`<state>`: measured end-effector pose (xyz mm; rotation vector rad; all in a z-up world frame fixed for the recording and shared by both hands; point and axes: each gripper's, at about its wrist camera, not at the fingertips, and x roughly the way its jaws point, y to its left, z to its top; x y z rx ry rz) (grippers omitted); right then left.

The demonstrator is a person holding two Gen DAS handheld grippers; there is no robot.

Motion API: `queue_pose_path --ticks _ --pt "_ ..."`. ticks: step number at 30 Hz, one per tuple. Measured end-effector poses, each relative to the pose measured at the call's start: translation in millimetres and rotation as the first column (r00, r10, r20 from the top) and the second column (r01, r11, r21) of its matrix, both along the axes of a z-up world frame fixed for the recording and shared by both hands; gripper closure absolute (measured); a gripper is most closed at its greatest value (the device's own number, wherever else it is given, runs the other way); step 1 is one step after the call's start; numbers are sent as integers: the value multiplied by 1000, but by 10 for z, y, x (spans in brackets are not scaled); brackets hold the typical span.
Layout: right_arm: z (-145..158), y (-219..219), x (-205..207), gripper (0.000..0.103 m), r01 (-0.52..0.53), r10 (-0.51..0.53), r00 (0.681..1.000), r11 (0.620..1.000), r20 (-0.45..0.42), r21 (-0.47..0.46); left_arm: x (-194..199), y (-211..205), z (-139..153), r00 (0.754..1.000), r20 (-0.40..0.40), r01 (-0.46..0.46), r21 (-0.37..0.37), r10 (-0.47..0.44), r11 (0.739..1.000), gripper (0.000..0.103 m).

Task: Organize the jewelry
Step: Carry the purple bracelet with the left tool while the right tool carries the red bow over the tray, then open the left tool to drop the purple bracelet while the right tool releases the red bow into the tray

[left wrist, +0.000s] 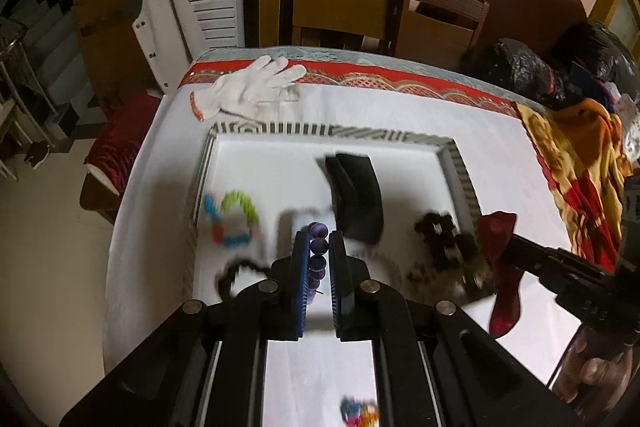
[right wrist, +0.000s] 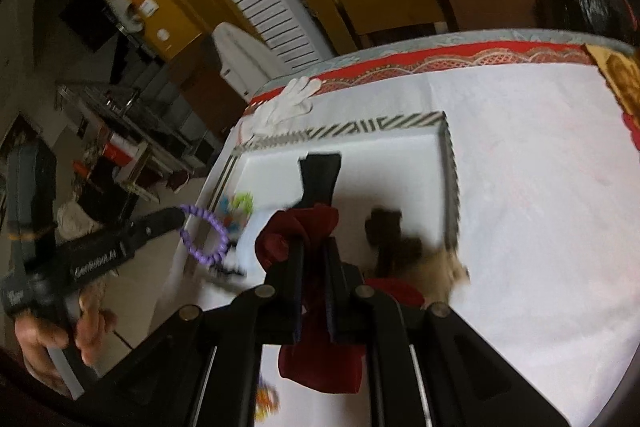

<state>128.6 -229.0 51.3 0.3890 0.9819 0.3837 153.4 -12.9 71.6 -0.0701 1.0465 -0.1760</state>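
The left gripper (left wrist: 320, 247) is clamped on a purple bead bracelet (left wrist: 317, 255), held above the near edge of the striped-rim tray (left wrist: 460, 171). The right gripper (right wrist: 316, 247) is closed tight on a dark red cloth pouch (right wrist: 320, 367) beside it (the tray also holds a black stand (left wrist: 356, 199), a multicoloured bracelet (left wrist: 236, 219) and blurred brown beads (left wrist: 444, 239)).

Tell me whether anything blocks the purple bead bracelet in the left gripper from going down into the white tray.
Nothing visible does. The purple bead bracelet hangs in the left gripper over open white floor of the striped-rim tray, between the colourful bracelet and the black pouch.
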Motion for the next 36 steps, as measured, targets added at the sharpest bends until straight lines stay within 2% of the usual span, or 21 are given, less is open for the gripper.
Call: queue_pose_path --ticks 6,11,19,23,24,26,28,32,36 --pt "-306 63 606 94 85 -83 995 996 -61 19 566 -32 -187 1000 -23 1 -25 -2 1000 90" --pt "-576 97 962 94 140 -135 985 989 -110 37 857 38 -463 998 -67 -23 -61 19 998 90" --pt "-881 163 1270 92 180 -172 974 983 -148 44 1015 270 -830 989 -135 -76 -64 66 995 90" --pt "-979 245 1345 86 166 -161 974 986 -161 19 979 329 -884 989 -126 -79 -44 73 996 89" --pt "-993 259 1345 86 162 -159 974 987 -159 7 959 326 -885 990 -123 -75 -36 70 997 87" --pt "-1016 273 1340 77 158 -157 974 987 -165 -3 932 324 -886 991 -119 -72 -25 68 997 70" --pt "-1020 263 1318 67 153 -151 973 988 -174 -2 894 326 -872 992 -108 -72 -23 70 997 62" --pt "-895 282 1213 55 131 -130 982 991 -141 -3 799 339 -813 993 -88 -84 -6 83 996 52" --pt "-743 276 1059 50 116 -117 987 993 -108 -12 658 326 -704 994 -61 -91 7 91 996 52"
